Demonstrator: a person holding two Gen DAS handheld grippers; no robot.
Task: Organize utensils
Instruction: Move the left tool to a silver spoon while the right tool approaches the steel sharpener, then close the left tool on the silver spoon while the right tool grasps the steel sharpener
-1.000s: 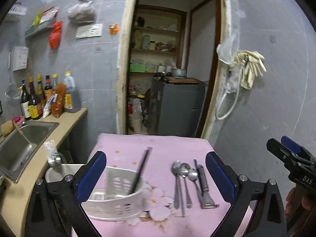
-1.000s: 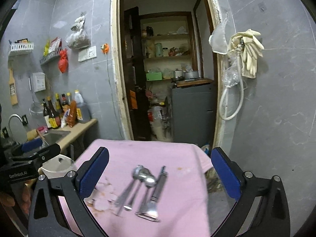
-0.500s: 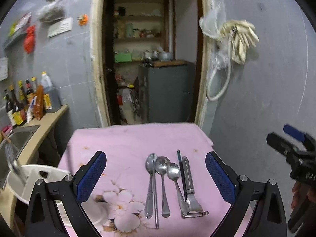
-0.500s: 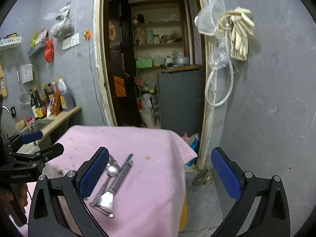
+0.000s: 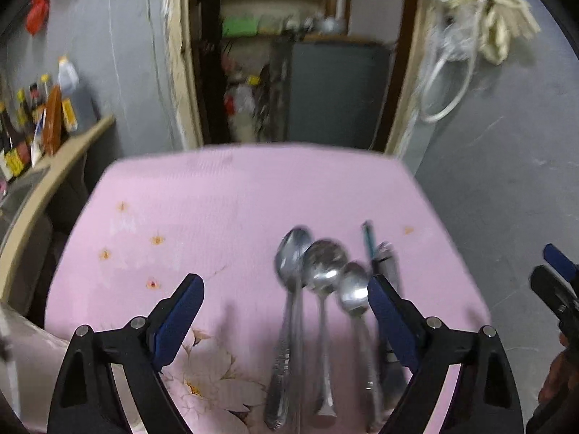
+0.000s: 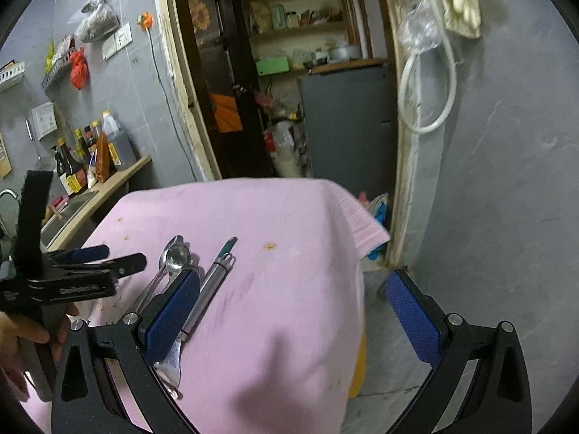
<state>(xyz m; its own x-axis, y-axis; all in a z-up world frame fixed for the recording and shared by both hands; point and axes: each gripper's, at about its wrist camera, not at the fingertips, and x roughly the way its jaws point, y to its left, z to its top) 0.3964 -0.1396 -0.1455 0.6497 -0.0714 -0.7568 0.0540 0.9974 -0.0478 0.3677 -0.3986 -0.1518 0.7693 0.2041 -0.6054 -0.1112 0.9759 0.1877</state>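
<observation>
Two grippers hang apart over your pink cloth (image 5: pixel 224 195). Your left gripper (image 5: pixel 282 320), jaws just narrowing yet gripping nothing, frames three spoons (image 5: pixel 322 275) lying side by side on it; your right gripper (image 6: pixel 293 314) gapes empty beside the peeler (image 6: pixel 208 289). Beyond the cloth, a doorway (image 6: pixel 289 83).

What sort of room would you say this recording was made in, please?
Most likely a small home kitchen: sauce bottles stand on a counter beside a sink, a pantry doorway shows stocked shelves, and spoons lie on a pink cloth.
</observation>
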